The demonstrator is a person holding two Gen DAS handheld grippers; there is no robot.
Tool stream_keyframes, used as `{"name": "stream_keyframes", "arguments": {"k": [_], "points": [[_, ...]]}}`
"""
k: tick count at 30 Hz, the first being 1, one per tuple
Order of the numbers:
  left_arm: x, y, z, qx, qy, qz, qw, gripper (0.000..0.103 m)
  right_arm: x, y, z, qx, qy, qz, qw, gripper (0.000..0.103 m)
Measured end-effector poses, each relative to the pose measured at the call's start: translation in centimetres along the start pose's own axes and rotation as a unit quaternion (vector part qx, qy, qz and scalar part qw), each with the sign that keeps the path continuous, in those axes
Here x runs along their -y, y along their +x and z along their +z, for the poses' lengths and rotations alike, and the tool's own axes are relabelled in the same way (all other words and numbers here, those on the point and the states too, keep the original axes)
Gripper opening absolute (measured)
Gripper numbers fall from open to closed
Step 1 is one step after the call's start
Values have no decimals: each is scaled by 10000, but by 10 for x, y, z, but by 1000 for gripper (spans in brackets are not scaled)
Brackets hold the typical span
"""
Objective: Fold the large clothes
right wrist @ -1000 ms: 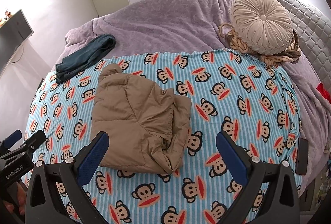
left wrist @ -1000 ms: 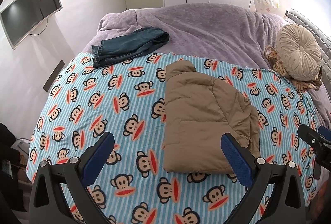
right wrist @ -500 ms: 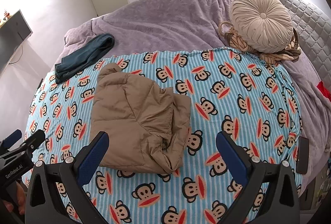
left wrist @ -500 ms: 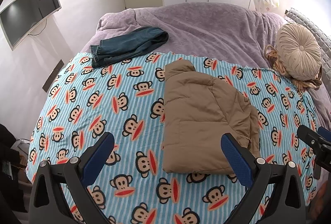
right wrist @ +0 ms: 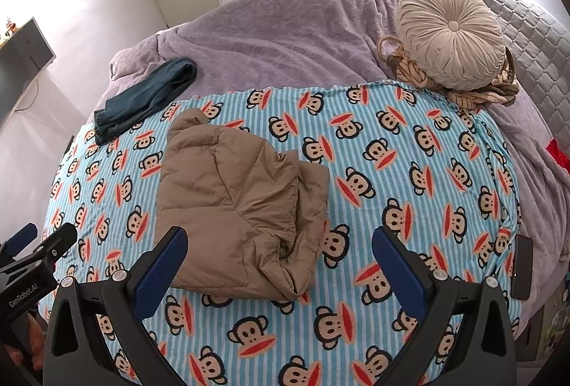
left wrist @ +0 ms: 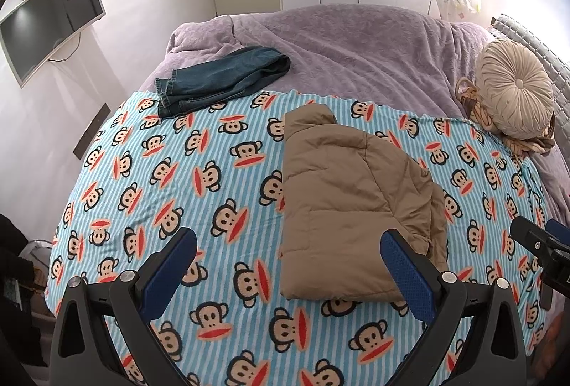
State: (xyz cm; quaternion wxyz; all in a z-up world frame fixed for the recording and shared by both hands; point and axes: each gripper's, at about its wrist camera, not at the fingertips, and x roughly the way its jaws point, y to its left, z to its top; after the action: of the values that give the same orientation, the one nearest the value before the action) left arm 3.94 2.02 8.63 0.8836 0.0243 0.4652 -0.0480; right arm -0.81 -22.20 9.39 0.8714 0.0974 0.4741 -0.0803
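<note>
Tan jacket folded on monkey-print blanket, both grippers empty.
Blanket [left wrist: 149,179] is spread over the purple bed cover [left wrist: 356,44]; folded jacket [left wrist: 352,208] lies mid-blanket, jeans [left wrist: 221,79] at the far edge. Left gripper [left wrist: 288,272] and right gripper [right wrist: 281,265] are held above the near edge, jaws wide.

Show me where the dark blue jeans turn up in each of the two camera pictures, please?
Left wrist view: the jeans lie upper left of centre, on the edge between purple blanket and monkey sheet.
Right wrist view: the jeans lie far upper left, on the same edge.
Shared landmark: the folded tan jacket, nearer the cameras than the jeans in both.
</note>
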Motion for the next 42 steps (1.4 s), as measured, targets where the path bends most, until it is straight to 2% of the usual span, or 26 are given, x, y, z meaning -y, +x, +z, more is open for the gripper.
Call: {"name": "stream_keyframes", "arguments": {"k": [42], "points": [[0,-2,4,7,16,-13,10000,103,-1,-1,0,0,-17,7,10000,103]]}}
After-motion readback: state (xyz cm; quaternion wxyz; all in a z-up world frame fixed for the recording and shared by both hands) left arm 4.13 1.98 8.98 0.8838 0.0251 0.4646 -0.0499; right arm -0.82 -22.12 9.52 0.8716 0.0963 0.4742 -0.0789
